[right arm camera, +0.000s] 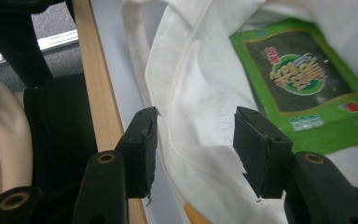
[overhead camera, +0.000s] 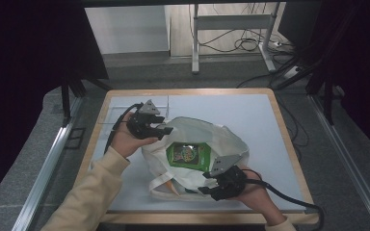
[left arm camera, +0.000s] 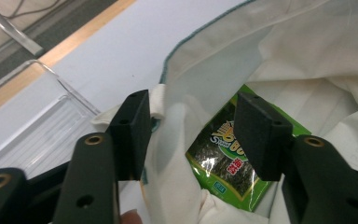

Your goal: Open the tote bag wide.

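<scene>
A white cloth bag [overhead camera: 197,132] lies open on the pale table, with a green snack packet [overhead camera: 189,155] showing in its mouth. My left gripper [overhead camera: 166,130] is at the bag's upper left rim. In the left gripper view its jaws stand apart around a fold of the bag [left arm camera: 307,56], the packet [left arm camera: 223,163] just beyond, and the gripper [left arm camera: 193,135] is open. My right gripper [overhead camera: 206,189] is at the bag's near right edge. In the right gripper view the bag's seamed rim [right arm camera: 200,93] runs between the parted jaws of that gripper [right arm camera: 196,149], untouched, and the packet [right arm camera: 303,79] lies farther off.
A clear plastic tray [left arm camera: 42,126] sits on the table [overhead camera: 250,110] left of the bag, near the wooden edge [right arm camera: 100,93]. Something orange [overhead camera: 173,185] peeks from the bag's near side. Beyond the table are desk legs and cables [overhead camera: 243,43] on the floor.
</scene>
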Available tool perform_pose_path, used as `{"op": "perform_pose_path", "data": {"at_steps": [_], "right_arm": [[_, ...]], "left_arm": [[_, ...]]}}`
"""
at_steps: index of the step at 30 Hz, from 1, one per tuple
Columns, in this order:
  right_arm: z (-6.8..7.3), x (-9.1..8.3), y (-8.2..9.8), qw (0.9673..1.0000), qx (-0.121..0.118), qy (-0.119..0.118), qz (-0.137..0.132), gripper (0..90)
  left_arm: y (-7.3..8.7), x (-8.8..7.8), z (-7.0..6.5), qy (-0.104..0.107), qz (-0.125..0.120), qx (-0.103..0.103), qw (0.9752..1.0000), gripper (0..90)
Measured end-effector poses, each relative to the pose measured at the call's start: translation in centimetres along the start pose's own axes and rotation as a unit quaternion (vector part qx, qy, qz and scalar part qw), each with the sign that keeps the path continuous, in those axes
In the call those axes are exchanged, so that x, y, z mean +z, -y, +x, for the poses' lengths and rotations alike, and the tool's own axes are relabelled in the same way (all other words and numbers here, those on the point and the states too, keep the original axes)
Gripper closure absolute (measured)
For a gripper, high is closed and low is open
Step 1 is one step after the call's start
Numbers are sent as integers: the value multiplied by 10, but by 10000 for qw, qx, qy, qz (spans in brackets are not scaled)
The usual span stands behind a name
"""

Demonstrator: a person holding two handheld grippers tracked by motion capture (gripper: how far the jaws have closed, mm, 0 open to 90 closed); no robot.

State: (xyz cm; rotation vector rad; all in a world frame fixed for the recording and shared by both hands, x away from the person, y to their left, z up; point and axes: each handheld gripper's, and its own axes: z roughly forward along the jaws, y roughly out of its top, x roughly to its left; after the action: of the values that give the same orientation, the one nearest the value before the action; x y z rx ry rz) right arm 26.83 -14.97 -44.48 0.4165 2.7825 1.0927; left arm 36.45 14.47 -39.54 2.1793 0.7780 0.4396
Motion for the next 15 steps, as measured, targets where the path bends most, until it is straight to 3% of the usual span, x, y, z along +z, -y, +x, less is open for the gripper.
{"op": "perform_pose_path", "data": {"at_steps": [6, 12, 15], "right_arm": [[-2, -6, 0, 9999, 39, 94, -74, 471], [-3, -10, -1, 9998, 95, 144, -108, 455], [-5, -15, -1, 9994, 171, 210, -198, 509]], "left_arm": [[5, -11, -8, 110, -59, 104, 9999, 457], [12, -11, -19, 250, 21, 200, 9995, 474], [17, -7, -23, 328, 49, 202, 9992, 515]]}}
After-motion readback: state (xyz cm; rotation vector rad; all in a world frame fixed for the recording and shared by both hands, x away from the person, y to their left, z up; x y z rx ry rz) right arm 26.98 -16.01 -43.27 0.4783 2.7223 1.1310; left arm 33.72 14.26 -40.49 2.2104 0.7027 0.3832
